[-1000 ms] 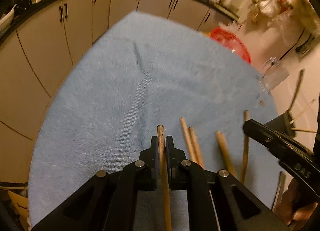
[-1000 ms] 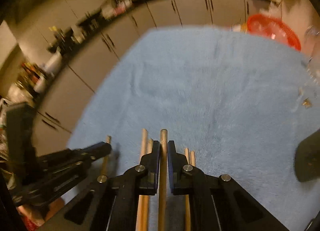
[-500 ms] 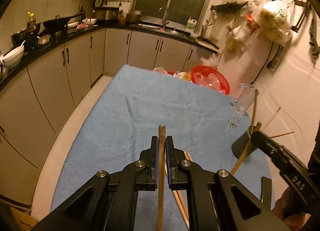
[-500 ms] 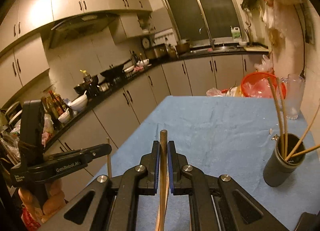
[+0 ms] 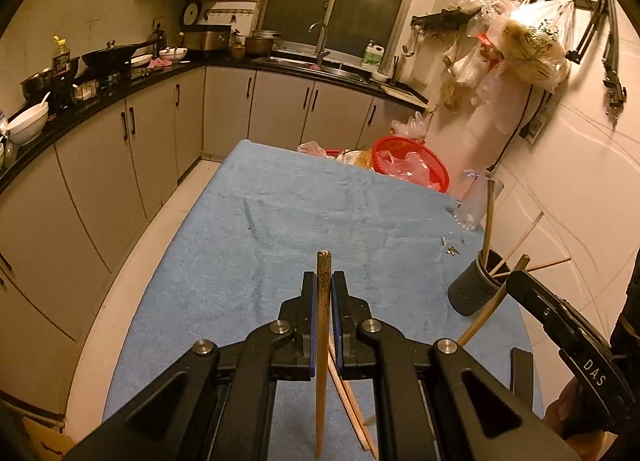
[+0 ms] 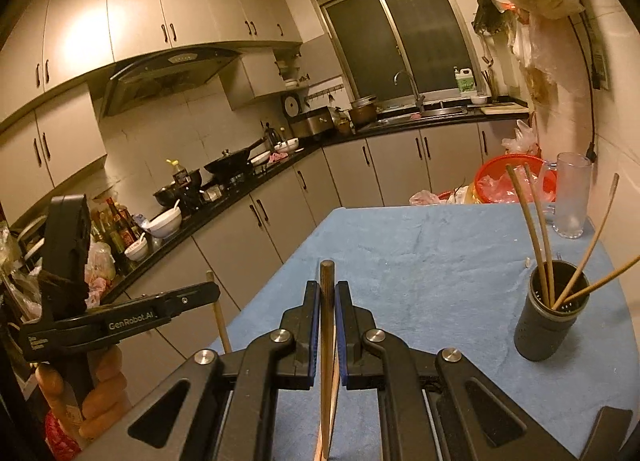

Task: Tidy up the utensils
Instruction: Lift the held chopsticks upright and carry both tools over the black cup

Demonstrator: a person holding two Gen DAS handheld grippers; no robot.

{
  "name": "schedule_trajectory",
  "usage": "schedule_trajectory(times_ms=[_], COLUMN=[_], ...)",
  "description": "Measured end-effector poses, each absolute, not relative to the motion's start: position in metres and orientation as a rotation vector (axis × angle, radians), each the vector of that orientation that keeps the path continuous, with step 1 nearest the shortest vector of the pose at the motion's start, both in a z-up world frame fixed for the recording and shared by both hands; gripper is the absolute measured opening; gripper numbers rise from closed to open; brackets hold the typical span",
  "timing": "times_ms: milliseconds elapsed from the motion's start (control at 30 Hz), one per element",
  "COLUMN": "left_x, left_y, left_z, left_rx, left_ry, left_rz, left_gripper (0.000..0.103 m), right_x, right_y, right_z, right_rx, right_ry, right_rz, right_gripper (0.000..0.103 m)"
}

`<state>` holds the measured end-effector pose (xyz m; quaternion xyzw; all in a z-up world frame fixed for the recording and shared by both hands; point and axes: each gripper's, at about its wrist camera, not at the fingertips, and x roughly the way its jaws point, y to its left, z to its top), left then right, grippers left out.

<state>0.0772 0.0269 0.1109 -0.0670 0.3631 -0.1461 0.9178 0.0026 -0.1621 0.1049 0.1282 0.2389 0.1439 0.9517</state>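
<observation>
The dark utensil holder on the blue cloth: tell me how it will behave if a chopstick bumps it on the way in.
The dark utensil holder looks tall and narrow, so it may tip. Its chopsticks lean outward, shifting weight. The blue cloth probably resists sliding.
</observation>
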Motion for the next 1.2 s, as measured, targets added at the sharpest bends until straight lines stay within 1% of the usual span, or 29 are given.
schedule_trajectory(times_ms=[1200], left_x=[0.065], left_y=[0.018], left_z=[0.138], left_rx=[-0.108], left_ry=[0.694], left_rz=[-0.326], left_gripper=[0.007], right_x=[-0.012], right_y=[-0.205], right_z=[0.124], right_rx=[0.293], right_ry=[0.399], right_rz=[0.23], right_gripper=[0.008])
